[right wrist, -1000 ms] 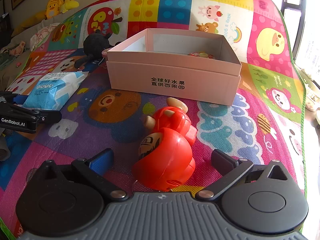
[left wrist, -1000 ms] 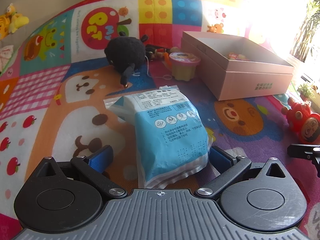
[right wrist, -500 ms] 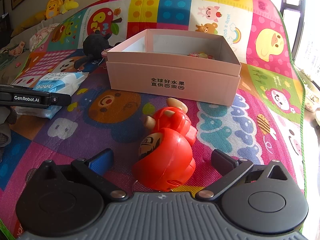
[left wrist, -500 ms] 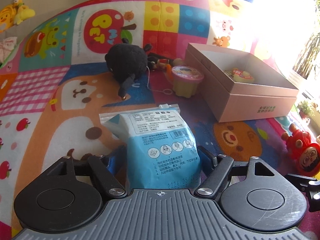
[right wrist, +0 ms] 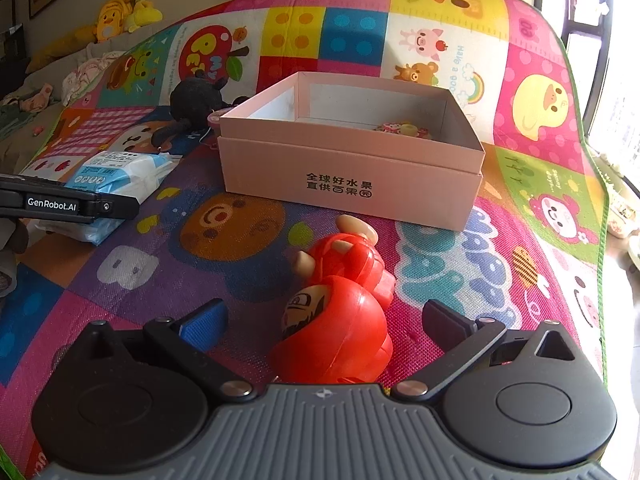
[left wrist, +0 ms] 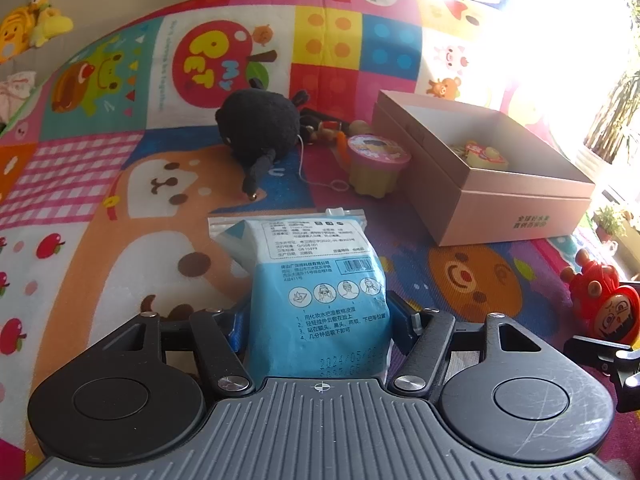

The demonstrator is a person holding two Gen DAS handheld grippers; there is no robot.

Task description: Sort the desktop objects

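Observation:
My left gripper [left wrist: 320, 326] is shut on a blue and white wipes pack [left wrist: 316, 280] and holds it lifted off the colourful play mat. From the right wrist view the pack [right wrist: 116, 178] shows at the left with the left gripper [right wrist: 72, 204] on it. My right gripper [right wrist: 324, 320] is open, its jaws on either side of a red daruma toy [right wrist: 336, 320] lying on the mat. An open pink box [right wrist: 352, 160] stands behind it, with a small toy inside [left wrist: 484, 156].
A black plush toy [left wrist: 260, 128] and a small pudding cup with a pink lid [left wrist: 376, 166] lie left of the box [left wrist: 500, 196]. Small brown toys [left wrist: 324, 128] sit behind the cup. Yellow plush toys [right wrist: 120, 16] rest beyond the mat's far left edge.
My left gripper has closed on the wipes pack and raised it off the mat, turning it upright in view. The right gripper and the red toy have not moved.

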